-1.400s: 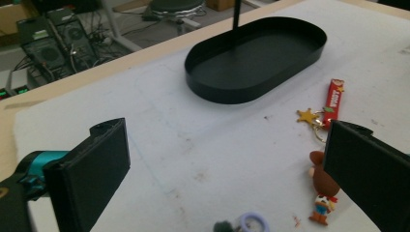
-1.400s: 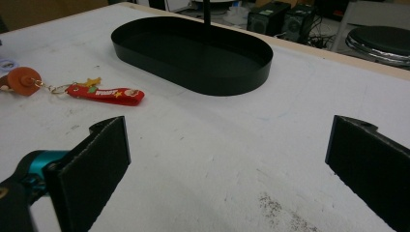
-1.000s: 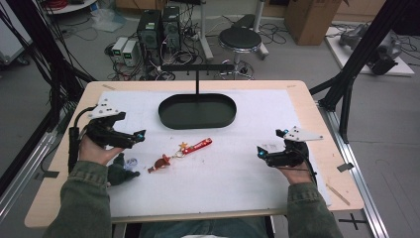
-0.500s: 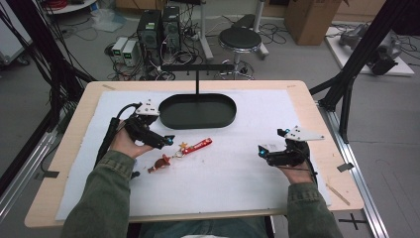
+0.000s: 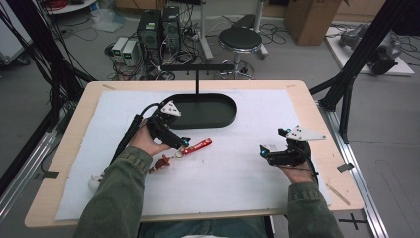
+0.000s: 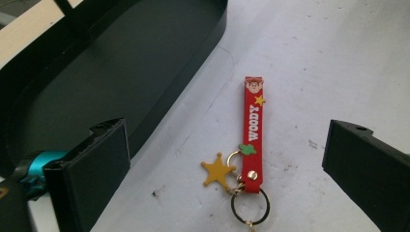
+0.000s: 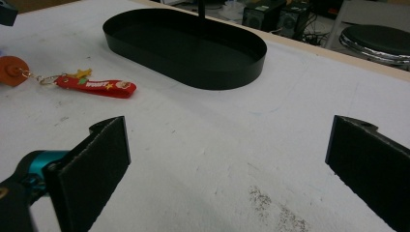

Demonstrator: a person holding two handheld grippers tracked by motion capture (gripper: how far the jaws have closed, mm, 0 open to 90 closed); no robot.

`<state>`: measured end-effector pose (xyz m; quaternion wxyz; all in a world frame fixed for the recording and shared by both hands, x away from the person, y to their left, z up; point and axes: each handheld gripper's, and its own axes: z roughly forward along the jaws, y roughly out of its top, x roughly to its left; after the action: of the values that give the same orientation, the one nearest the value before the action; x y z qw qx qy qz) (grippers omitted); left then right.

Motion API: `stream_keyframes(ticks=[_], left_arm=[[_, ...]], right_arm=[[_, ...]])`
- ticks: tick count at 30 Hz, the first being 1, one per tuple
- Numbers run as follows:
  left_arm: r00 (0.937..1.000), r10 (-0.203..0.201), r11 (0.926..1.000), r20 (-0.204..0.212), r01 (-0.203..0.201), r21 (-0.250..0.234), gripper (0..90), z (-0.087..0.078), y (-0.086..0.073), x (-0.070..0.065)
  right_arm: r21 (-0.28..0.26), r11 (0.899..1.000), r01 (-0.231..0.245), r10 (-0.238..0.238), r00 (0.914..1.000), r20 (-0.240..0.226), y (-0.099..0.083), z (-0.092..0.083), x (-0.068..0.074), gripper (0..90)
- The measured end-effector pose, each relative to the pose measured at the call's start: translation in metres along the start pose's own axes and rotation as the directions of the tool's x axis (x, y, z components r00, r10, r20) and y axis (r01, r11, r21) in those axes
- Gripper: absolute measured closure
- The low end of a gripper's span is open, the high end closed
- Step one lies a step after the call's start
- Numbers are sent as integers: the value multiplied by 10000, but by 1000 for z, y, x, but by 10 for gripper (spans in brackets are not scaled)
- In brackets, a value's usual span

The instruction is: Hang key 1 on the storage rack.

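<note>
Having swung in from the desk's left edge, the left gripper now hovers, fingers wide, over the red rubber "WOODY" keychain strap lying beside the black oval tray: likely a pickup. Right gripper idles, fingers wide.

red rubber "WOODY" keychain strap | flat on the white table cover, just beside the rim of the black oval metal tray | gold star charm and gold split ring at its one end | brown figure charm chained beyond the ring | tray upright, nothing visible inside
</note>
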<state>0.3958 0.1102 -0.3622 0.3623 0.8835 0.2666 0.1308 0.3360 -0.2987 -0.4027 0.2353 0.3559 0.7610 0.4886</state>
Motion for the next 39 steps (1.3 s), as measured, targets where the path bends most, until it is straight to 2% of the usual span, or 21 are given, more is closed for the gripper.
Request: stream_keyframes(ticks=[5, 7, 10, 12, 13, 14, 18, 23, 24, 28, 31, 33, 36, 39], left_arm=[[9997, 234, 9995, 108, -236, 212, 34, 7, 4, -4], [9995, 267, 9987, 193, -275, 432, 34, 13, 5, -4], [9994, 252, 9983, 242, -264, 518, 34, 17, 6, -4], [9990, 255, 9979, 369, -276, 586, 34, 22, 7, -5], [9979, 232, 9975, 613, -272, 650, 34, 28, 9, -8], [9979, 232, 9975, 613, -272, 650, 34, 28, 9, -8], [9939, 556, 9931, 948, -649, 977, 34, 43, 21, -16], [9898, 784, 9886, 1188, -926, 1191, 60, 55, 25, -19], [9899, 777, 9877, 1182, -926, 1259, 60, 58, 24, -19], [9889, 817, 9769, 1239, -1040, 1867, 60, 73, 20, -18], [9904, 618, 9743, 1235, -867, 2080, 60, 83, 17, -16], [9907, 546, 9743, 1249, -802, 2107, 60, 85, 17, -15], [9898, 572, 9705, 1307, -858, 2253, 78, 89, 17, -14], [9906, 408, 9676, 1304, -717, 2419, 103, 92, 16, -13]], right_arm=[[47, 10000, 28, -27, 10000, -21, 0, 1, 0, 11], [82, 9999, 75, -75, 10000, -10, 0, 2, 0, 12], [97, 9999, 61, -61, 10000, 5, 0, 2, 0, 11], [93, 9999, 82, -83, 10000, 21, -1, 2, 0, 12], [87, 9999, 117, -118, 9999, 65, -1, 1, 0, 12], [71, 9998, 166, -167, 9998, 60, -1, 1, 0, 12], [109, 9999, 41, -41, 10000, 52, -1, 0, -1, 12], [112, 9999, 51, -51, 10000, 65, -2, 0, -1, 12], [140, 9999, 32, -33, 10000, 66, -3, 0, -1, 12], [151, 9999, 17, -18, 10000, 78, -4, -1, -2, 12], [159, 9999, 36, -38, 9999, 128, -4, -2, -2, 12], [163, 9999, 45, -47, 9999, 153, -5, -2, -2, 12], [281, 9996, 23, -29, 9998, 205, -5, -1, -2, 12], [439, 9990, 110, -119, 9997, 195, -7, 0, -2, 12]])
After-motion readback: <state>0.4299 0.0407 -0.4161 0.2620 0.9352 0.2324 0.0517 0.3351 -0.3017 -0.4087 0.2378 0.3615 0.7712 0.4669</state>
